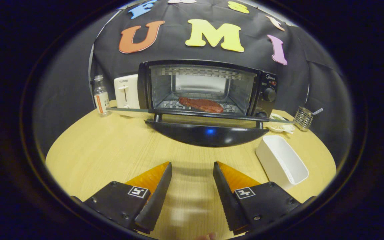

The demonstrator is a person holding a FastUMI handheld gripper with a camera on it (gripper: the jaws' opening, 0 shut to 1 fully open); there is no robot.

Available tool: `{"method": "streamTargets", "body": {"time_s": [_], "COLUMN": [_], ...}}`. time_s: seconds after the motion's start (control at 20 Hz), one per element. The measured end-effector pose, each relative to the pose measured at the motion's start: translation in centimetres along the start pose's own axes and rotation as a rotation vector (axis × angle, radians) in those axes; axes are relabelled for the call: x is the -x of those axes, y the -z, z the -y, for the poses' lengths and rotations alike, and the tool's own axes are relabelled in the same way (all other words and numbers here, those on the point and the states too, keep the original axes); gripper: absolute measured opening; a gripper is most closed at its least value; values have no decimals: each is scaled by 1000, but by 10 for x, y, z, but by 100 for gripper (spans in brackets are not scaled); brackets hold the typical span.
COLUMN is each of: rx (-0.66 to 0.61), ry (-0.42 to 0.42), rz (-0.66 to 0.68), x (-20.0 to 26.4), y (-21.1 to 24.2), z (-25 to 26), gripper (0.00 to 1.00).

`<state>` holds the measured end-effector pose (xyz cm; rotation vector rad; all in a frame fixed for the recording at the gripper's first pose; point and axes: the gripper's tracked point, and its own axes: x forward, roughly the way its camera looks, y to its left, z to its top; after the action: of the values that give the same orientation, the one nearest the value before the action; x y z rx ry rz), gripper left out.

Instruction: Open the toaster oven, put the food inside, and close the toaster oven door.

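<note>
A black toaster oven [265,90] stands at the back of the wooden table [112,150], straight beyond my fingers. Its door [207,133] hangs fully down, with the handle edge toward me. On the wire rack [172,105] inside lies a reddish-brown slab of meat [201,104]. My gripper [192,166] hovers over the table a short way in front of the door, open, with nothing between its fingers.
An empty white rectangular dish [282,161] sits ahead of the right finger, beside the door. Left of the oven stand a white toaster [126,93] and a small bottle [101,96]. Right of the oven are a small plate [280,125] and a wire holder [303,118].
</note>
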<state>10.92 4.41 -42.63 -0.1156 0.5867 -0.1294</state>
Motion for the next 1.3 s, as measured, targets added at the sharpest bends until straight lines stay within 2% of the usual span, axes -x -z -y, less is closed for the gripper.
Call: {"method": "streamTargets", "body": {"time_s": [0.3, 0.75, 1.1, 1.3], "rx": [-22, -21, -44, -72], "ry": [4, 11, 33, 23], "rz": [89, 128, 255, 304], "x": [4, -1, -2, 24], "y": [-46, -82, -168, -205], "z": [12, 28, 43, 47], "gripper": [80, 80, 81, 81]}}
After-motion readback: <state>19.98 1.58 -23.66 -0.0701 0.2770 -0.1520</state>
